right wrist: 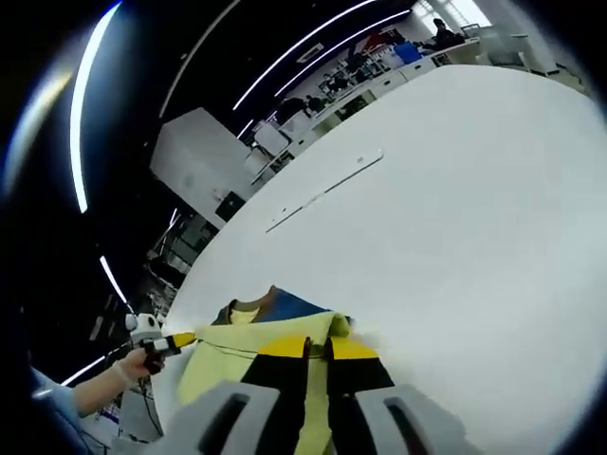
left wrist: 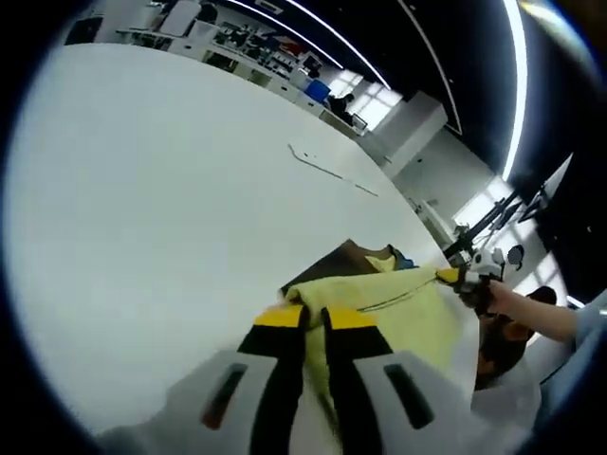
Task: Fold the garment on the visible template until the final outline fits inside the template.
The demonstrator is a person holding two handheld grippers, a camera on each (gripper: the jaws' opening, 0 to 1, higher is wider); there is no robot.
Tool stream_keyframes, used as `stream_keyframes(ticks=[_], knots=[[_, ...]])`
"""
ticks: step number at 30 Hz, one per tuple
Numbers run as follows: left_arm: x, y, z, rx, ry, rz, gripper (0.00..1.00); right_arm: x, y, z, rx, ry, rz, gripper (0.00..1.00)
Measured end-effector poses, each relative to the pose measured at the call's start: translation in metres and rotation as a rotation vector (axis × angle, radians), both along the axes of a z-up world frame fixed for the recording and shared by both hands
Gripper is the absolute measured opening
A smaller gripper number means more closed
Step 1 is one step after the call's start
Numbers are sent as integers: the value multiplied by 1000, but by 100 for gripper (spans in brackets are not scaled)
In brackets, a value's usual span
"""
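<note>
I work at a wide white table (left wrist: 142, 190). Beyond its far edge stand cluttered desks (left wrist: 256, 52), bright windows (left wrist: 375, 100), a white pillar (left wrist: 413, 128), and long ceiling light strips (left wrist: 517, 85).

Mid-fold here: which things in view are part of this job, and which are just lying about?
Job:
yellow garment
left gripper, shut on the garment
right gripper, shut on the garment
white table

Lying about:
thin strip on the table
background desks and shelves

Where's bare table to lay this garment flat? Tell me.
Free: the wide white table beyond the yellow garment, out to the thin strip lying far across it. Crowded: the near edge, where the left gripper and right gripper each pinch the garment.
</note>
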State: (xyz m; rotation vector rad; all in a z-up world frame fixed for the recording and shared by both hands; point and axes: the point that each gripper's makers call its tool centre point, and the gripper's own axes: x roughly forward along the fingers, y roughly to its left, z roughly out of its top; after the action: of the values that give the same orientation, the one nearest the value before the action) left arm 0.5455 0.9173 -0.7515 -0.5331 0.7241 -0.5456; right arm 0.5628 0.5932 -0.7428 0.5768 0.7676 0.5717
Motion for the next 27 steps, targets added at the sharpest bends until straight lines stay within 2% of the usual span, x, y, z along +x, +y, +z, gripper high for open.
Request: stream_keyframes(ticks=[7,15,20,27], knots=[[-2,-10,5,-18,-24,-47,21,-1,6,2,14,-12,25,12],[-2,-24,7,-47,-32,-97,25,4,13,6,40,-22,37,12],[7,-28,10,-50,-49,-97,32,11,18,10,56,-31,32,15],[20,-24,11,-23,-75,-62,45,25,16,10,34,-45,14,26]])
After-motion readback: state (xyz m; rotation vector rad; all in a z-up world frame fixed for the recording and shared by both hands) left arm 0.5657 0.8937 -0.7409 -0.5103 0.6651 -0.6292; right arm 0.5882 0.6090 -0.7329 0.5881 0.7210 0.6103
